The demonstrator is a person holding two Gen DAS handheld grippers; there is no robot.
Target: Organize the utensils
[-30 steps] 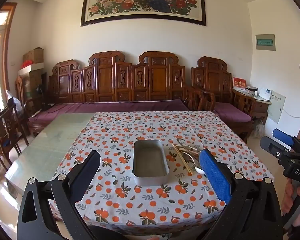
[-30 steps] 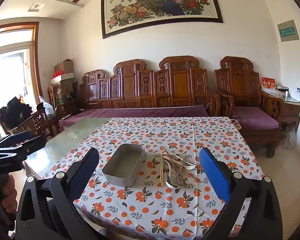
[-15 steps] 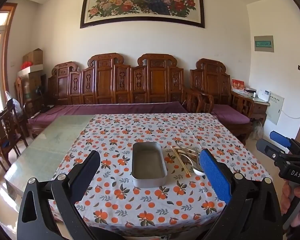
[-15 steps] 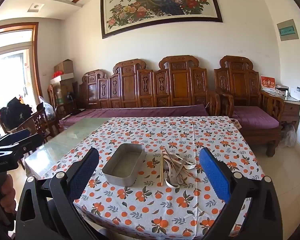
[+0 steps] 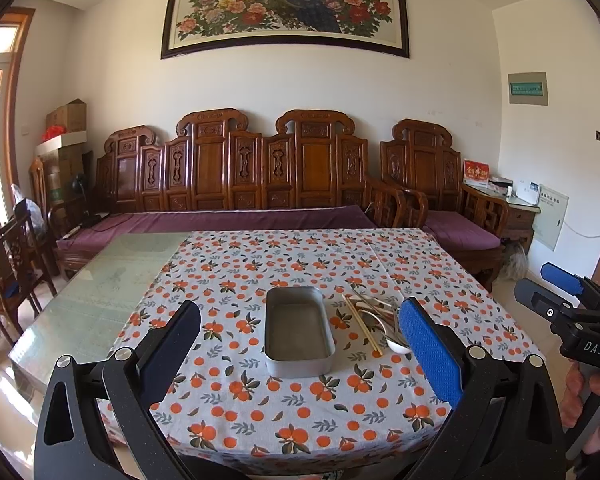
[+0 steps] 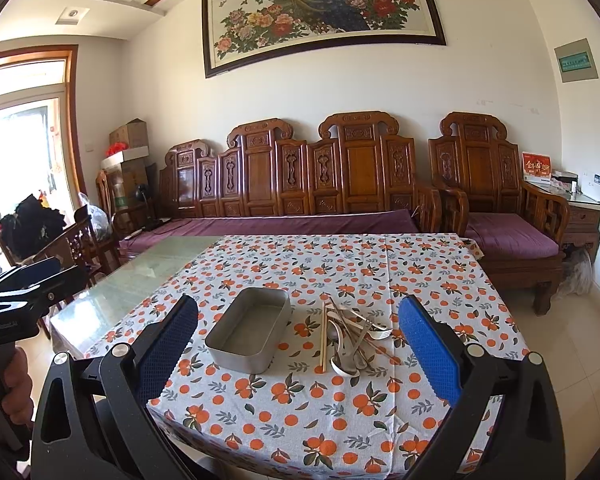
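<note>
An empty grey metal tray sits on the orange-print tablecloth. Right of it lies a loose pile of utensils: wooden chopsticks, metal spoons and a fork. My left gripper is open and empty, held off the table's near edge, facing the tray. My right gripper is open and empty, also off the near edge, facing tray and pile. The right gripper also shows at the right edge of the left wrist view; the left gripper shows at the left edge of the right wrist view.
The cloth covers the right part of a glass-topped table. A carved wooden sofa with purple cushions stands behind the table, an armchair at right. Wooden chairs stand at the left.
Both views have shifted slightly: the left gripper has risen and tilted a little, so the tray sits lower and nearer its centre. The right gripper has hardly moved. Nothing on the table has moved.
</note>
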